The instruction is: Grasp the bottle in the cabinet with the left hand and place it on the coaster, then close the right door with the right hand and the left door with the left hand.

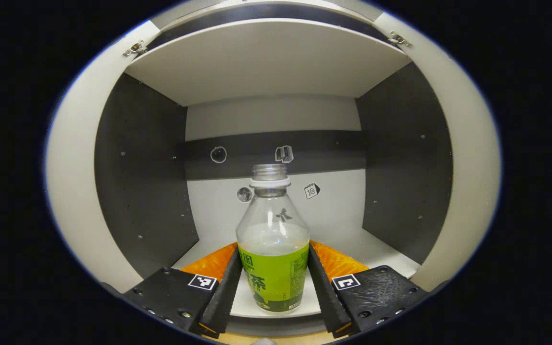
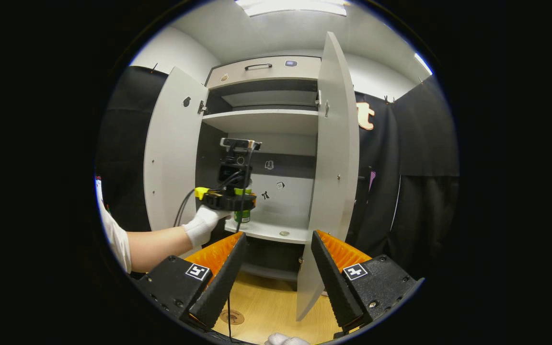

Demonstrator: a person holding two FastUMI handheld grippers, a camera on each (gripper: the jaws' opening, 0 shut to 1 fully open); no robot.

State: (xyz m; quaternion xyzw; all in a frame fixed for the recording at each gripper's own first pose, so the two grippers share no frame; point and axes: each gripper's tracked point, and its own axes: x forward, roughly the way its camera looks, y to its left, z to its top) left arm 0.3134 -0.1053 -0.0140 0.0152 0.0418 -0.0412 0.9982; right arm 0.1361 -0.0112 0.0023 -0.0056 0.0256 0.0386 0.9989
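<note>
Grasp step underway: left gripper [image 1: 273, 282] spread around bottle [image 1: 273, 249], not clenched. Right gripper [image 2: 276, 275] released. Next: close, lift.

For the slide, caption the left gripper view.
Left gripper brackets the uncapped bottle on the open cabinet's shelf.

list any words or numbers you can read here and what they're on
"10": on the calendar sticker on the cabinet back wall.
Print on the bottle: curved away and too small to read reliably.
Other stickers: pictures, no words.
</note>
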